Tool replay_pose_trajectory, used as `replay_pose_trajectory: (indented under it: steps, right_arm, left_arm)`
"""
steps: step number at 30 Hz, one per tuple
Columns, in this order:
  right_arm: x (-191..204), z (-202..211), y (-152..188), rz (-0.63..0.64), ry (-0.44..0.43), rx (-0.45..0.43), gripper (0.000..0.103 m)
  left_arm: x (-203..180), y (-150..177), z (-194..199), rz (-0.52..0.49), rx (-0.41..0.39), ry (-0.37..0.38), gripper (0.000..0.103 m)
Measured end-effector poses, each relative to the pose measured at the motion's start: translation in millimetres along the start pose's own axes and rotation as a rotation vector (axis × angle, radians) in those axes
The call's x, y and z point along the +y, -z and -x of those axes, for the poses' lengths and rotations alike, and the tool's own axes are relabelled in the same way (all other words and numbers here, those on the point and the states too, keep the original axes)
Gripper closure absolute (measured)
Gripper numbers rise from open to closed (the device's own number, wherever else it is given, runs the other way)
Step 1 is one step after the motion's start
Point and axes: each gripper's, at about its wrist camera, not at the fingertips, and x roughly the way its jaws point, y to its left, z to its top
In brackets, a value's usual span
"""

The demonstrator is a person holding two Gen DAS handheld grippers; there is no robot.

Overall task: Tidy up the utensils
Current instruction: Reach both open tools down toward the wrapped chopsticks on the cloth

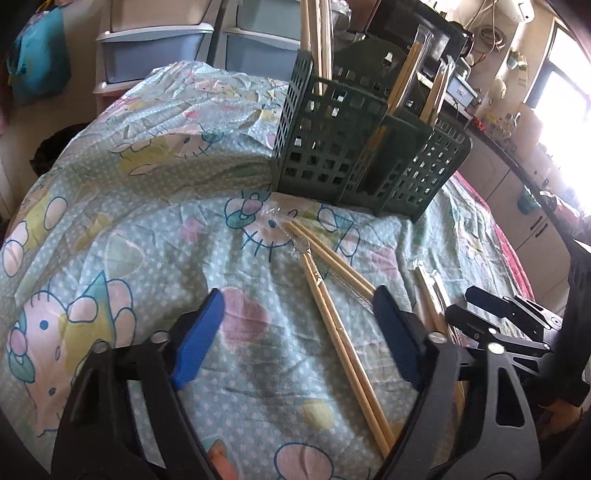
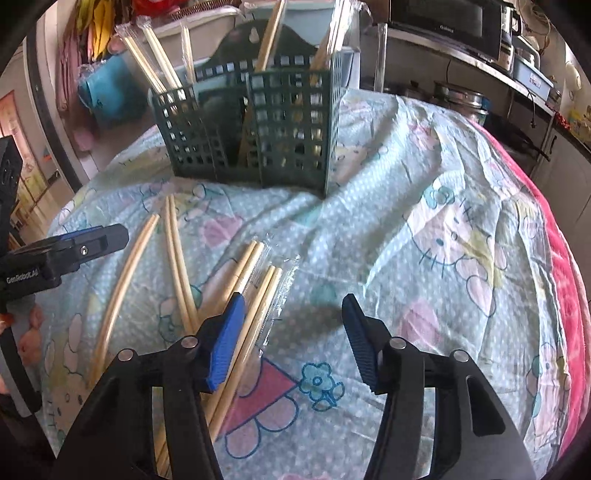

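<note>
A dark green slotted utensil holder stands on the cartoon-print cloth with several chopsticks upright in it. My left gripper is open low over the cloth. A bare pair of chopsticks lies between its fingers, close to the right one, and no pad presses on it. In the right wrist view the holder is at the back. My right gripper is open above the cloth. A plastic-wrapped chopstick pair runs beside and under its left finger, untouched by the pads. More bare chopsticks lie further left.
The cloth is wrinkled and drops away at its edges, with a red blanket along the right. Another wrapped pair lies between the two grippers. Plastic drawers and a shelf with a microwave stand behind.
</note>
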Motion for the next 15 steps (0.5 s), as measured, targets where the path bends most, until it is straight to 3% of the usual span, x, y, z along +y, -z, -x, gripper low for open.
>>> replay_pose_trajectory:
  steps: [6,11,15]
  right_arm:
    - [-1.5,-8.7,-5.8,0.012,-0.009,0.021,0.052]
    - [-6.5,-17.7,-14.5,0.0,-0.031,0.04,0.058]
    - [-12.3,-22.9,-18.4,-0.015,-0.049,0.04,0.07]
  left_arm:
    - [-3.5,-4.0,-11.6,-0.022,0.026,-0.006,0.049]
    - [1.0,-11.4,-20.5,-0.014,0.049,-0.023,0.062]
    - [6.8,-17.1,-25.8,-0.005,0.062,-0.019,0.07]
